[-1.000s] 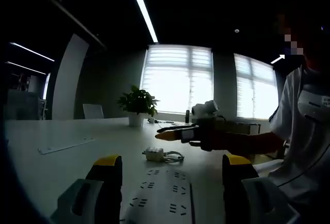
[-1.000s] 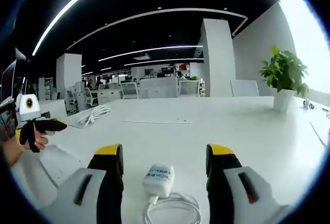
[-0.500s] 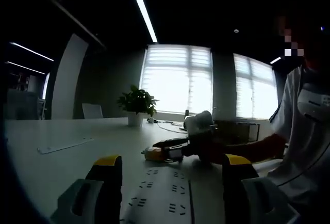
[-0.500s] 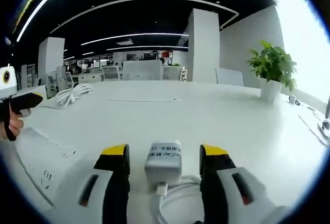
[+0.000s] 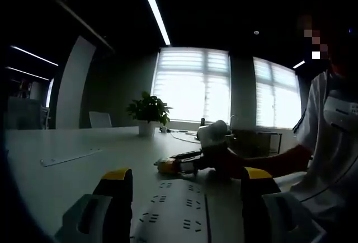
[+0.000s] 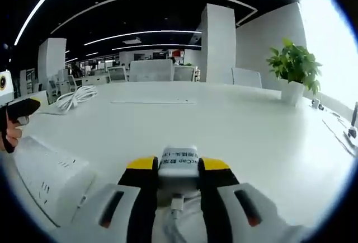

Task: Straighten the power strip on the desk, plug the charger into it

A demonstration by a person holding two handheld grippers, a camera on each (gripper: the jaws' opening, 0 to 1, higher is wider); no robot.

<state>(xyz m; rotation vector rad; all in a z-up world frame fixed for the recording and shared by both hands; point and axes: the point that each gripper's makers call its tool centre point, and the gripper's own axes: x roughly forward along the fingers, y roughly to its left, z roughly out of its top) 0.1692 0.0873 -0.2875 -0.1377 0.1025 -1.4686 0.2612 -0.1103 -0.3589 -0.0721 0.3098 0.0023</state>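
Observation:
The white power strip point(image 5: 174, 212) lies on the desk between my left gripper's point(image 5: 182, 182) open jaws, running away from the camera. In the right gripper view the same power strip point(image 6: 47, 180) lies at the lower left. My right gripper point(image 6: 178, 164) is shut on the white charger point(image 6: 179, 161), its cable point(image 6: 178, 216) trailing back between the fingers. From the left gripper view, the right gripper point(image 5: 176, 164) sits just beyond the strip's far end, holding the charger point(image 5: 164, 165), with a person's hand behind it. The left gripper point(image 6: 12, 110) shows at the left edge.
A potted plant point(image 5: 149, 112) stands at the far side of the white desk point(image 6: 235, 125). A coiled white cable point(image 6: 76, 97) and a flat strip point(image 6: 152, 102) lie farther off. A person in white point(image 5: 330, 136) stands to the right. Bright windows behind.
My right gripper moved forward over the charger and shut on it. The left gripper has stayed put around the power strip.

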